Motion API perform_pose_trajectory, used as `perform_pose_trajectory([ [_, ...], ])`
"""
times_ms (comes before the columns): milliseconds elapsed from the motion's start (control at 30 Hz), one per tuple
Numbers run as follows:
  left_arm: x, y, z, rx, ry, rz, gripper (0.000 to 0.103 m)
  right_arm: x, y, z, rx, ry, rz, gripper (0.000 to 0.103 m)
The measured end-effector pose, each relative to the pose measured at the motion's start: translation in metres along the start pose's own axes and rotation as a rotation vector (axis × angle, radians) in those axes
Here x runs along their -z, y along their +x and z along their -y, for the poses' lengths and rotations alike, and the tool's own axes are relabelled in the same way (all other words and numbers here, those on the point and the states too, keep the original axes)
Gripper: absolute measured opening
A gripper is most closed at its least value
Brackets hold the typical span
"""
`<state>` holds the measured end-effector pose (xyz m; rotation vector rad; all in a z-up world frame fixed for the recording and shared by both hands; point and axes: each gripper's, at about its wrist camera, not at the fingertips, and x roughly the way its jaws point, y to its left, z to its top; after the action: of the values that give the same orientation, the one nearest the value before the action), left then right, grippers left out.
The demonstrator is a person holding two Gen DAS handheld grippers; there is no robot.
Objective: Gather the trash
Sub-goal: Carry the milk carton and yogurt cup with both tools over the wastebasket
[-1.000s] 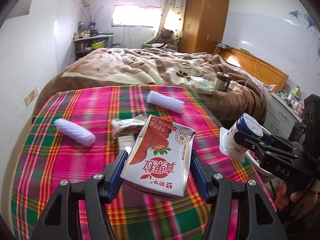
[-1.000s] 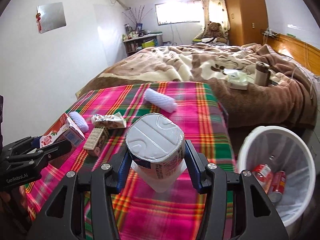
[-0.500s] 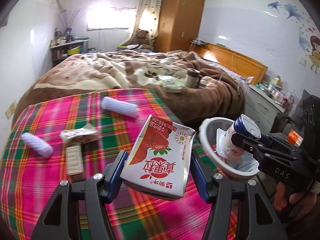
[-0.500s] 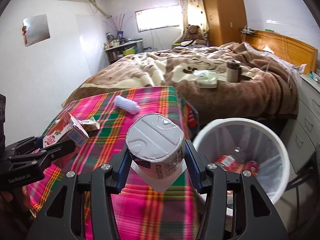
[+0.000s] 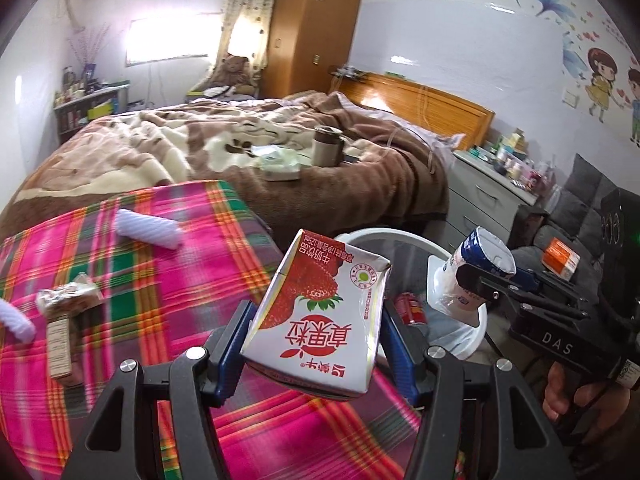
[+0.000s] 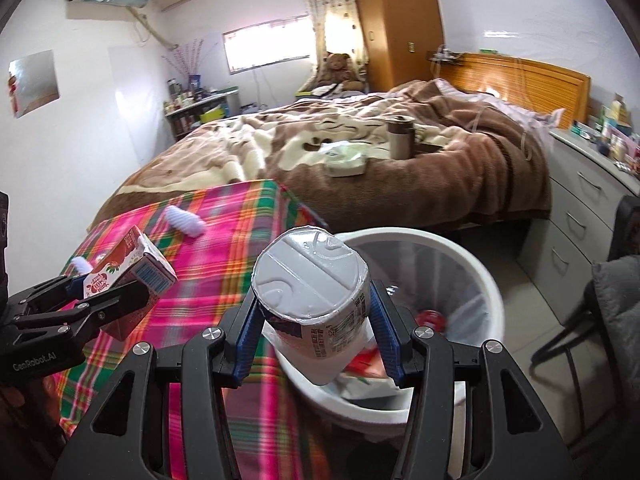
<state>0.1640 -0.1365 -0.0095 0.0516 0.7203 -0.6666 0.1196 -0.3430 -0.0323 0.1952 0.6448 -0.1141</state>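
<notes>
My left gripper is shut on a red and white strawberry milk carton, held above the right edge of the plaid table. My right gripper is shut on a white yogurt cup with a foil lid, held over the near rim of the white trash bin. The bin holds red cans and wrappers. The carton also shows in the right wrist view, the cup in the left wrist view, the bin below it.
On the table lie two white rolled cloths, a crumpled wrapper and a small box. A bed with a brown blanket stands behind, a grey dresser to the right, a dark chair beside the bin.
Both grippers have swung right, from over the table toward the trash bin, still holding the carton and the cup. The cup is now over the bin's rim.
</notes>
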Motion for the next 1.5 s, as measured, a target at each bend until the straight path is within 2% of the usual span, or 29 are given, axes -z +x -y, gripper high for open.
perform_pose_trajectory([
  [367, -0.008, 0.041, 0.041, 0.088, 0.029, -0.045, 0.061, 0.002, 0.004, 0.041, 0.065, 0.061, -0.020, 0.052],
  [567, -0.011, 0.064, 0.057, 0.099, 0.058, -0.075, 0.061, 0.004, 0.010, 0.057, 0.089, 0.081, -0.043, 0.052],
  [667, -0.011, 0.077, 0.059, 0.095, 0.048, -0.101, 0.061, 0.004, 0.014, 0.063, 0.095, 0.095, -0.056, 0.052],
  [833, -0.008, 0.066, 0.059, 0.039, 0.088, -0.075, 0.062, 0.006, 0.013, 0.066, 0.081, 0.095, -0.056, 0.052],
  [867, -0.005, 0.065, 0.056, 0.033, 0.089, -0.080, 0.064, 0.006, 0.012, 0.065, 0.076, 0.095, -0.052, 0.052],
  [900, -0.002, 0.066, 0.054, 0.030, 0.087, -0.092, 0.068, 0.006, 0.012, 0.066, 0.071, 0.097, -0.051, 0.052],
  [1133, 0.019, 0.090, 0.050, 0.027, 0.075, -0.185, 0.070, 0.007, 0.010, 0.066, 0.061, 0.108, -0.046, 0.052],
  [1267, 0.027, 0.099, 0.053, 0.002, 0.097, -0.204, 0.070, 0.008, 0.010, 0.065, 0.057, 0.101, -0.046, 0.052],
  [1333, 0.029, 0.102, 0.053, 0.010, 0.089, -0.212, 0.067, 0.009, 0.011, 0.065, 0.055, 0.096, -0.050, 0.052],
  [1400, 0.029, 0.103, 0.053, 0.005, 0.089, -0.214, 0.055, 0.009, 0.011, 0.066, 0.052, 0.096, -0.053, 0.052],
  [1500, 0.024, 0.100, 0.054, 0.005, 0.081, -0.195, 0.055, 0.007, 0.010, 0.068, 0.051, 0.099, -0.050, 0.052],
])
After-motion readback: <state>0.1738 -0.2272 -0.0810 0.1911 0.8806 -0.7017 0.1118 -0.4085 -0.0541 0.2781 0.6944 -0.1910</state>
